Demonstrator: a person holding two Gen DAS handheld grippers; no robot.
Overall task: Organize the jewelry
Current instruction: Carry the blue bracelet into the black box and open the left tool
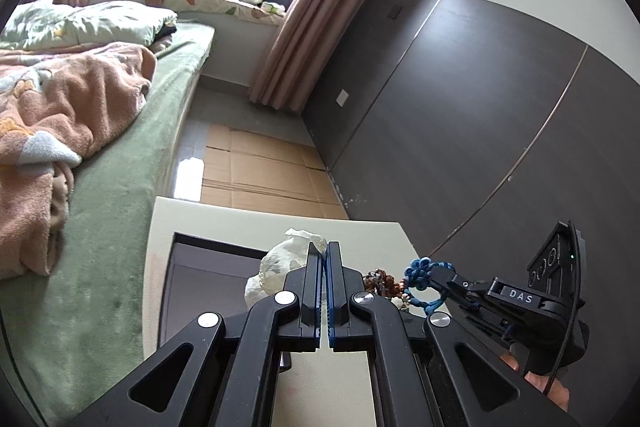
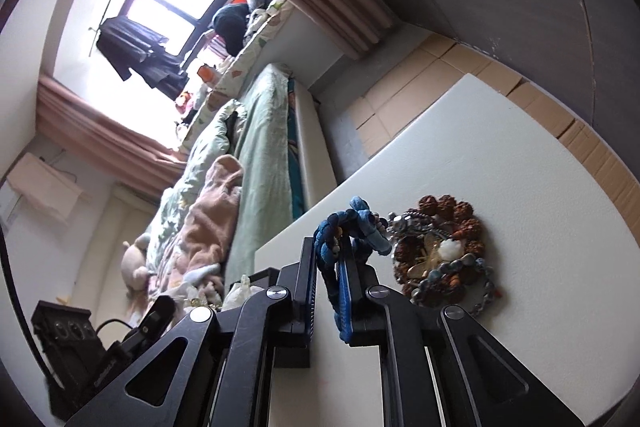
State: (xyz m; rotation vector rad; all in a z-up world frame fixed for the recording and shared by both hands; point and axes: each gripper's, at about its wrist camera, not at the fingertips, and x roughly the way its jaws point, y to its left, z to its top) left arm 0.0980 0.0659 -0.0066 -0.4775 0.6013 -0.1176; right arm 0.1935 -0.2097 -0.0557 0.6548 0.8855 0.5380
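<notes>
Jewelry: blue cord bracelet [image 2: 352,227] is pinched between my right gripper's [image 2: 330,267] fingers, lifted off the white table [image 2: 520,187], its knotted end hanging just beside the bead pile [image 2: 440,251]. From the left wrist view the same bracelet [image 1: 420,279] hangs at the right gripper's [image 1: 434,281] tip, above the beads [image 1: 380,281].

Bead pile: brown seed beads, grey metal chain and a pale pendant, heaped on the table, well in from the far edge.

Left gripper [image 1: 324,275]: fingers together, nothing between them, pads nearly touching. It sits over the table, with crumpled tissue [image 1: 276,267] just ahead and a dark open tray [image 1: 208,267] to its left.

Edges: table's far edge drops to cardboard [image 1: 260,167] on the floor; its left side runs beside the bed [image 1: 120,207]. Dark wall panels [image 1: 480,107] stand to the right, apart from the table.
</notes>
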